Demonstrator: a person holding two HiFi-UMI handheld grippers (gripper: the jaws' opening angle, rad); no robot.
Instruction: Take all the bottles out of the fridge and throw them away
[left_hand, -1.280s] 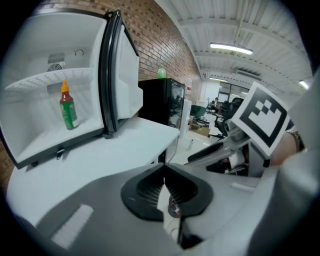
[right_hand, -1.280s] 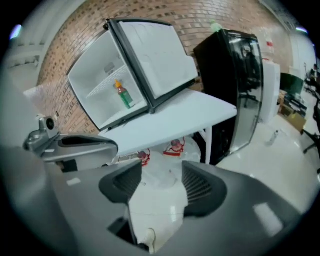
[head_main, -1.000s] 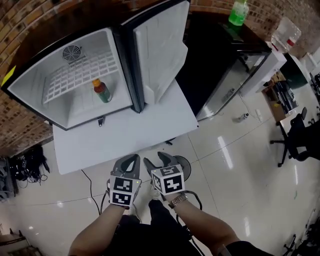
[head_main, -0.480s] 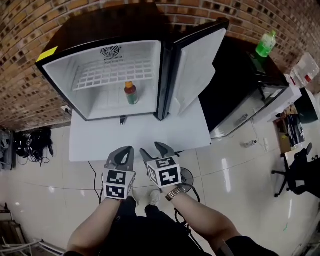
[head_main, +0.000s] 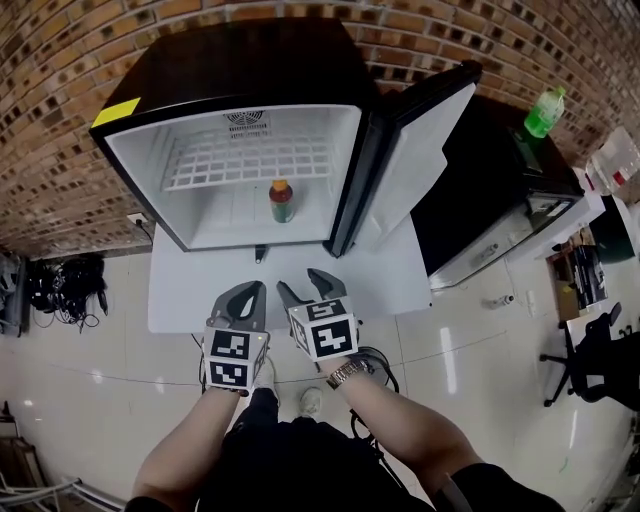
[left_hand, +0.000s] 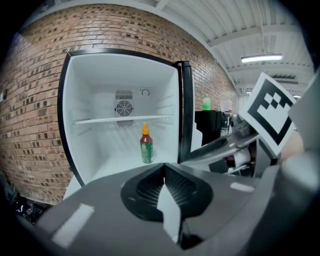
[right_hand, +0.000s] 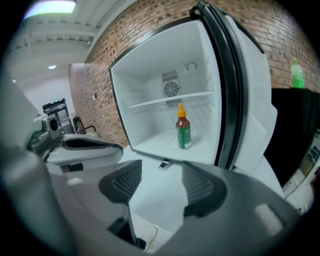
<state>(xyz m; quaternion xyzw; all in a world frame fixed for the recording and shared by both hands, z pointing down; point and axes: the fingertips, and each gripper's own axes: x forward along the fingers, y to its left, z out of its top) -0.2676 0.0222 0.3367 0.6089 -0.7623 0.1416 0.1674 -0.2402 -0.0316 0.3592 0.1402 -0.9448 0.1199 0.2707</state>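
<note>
Red sauce bottle (head_main: 281, 201) with orange cap and green label stood alone inside the open white fridge (head_main: 150, 185), centre frame. Below it, the left gripper (head_main: 245, 295) had its jaws together and empty; the right gripper (head_main: 300, 282) had its jaws apart, probably readied for grasping.

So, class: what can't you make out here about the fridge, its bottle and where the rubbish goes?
- Sauce bottle: the label print is too small to read in every view.
- Fridge door: edge-on in the left gripper view and steeply angled in the others, so its pockets are uncertain.
- Bin: none identifiable. The head view's edges cut off the surrounding floor.
- Green bottle: too small to judge its contents.
</note>
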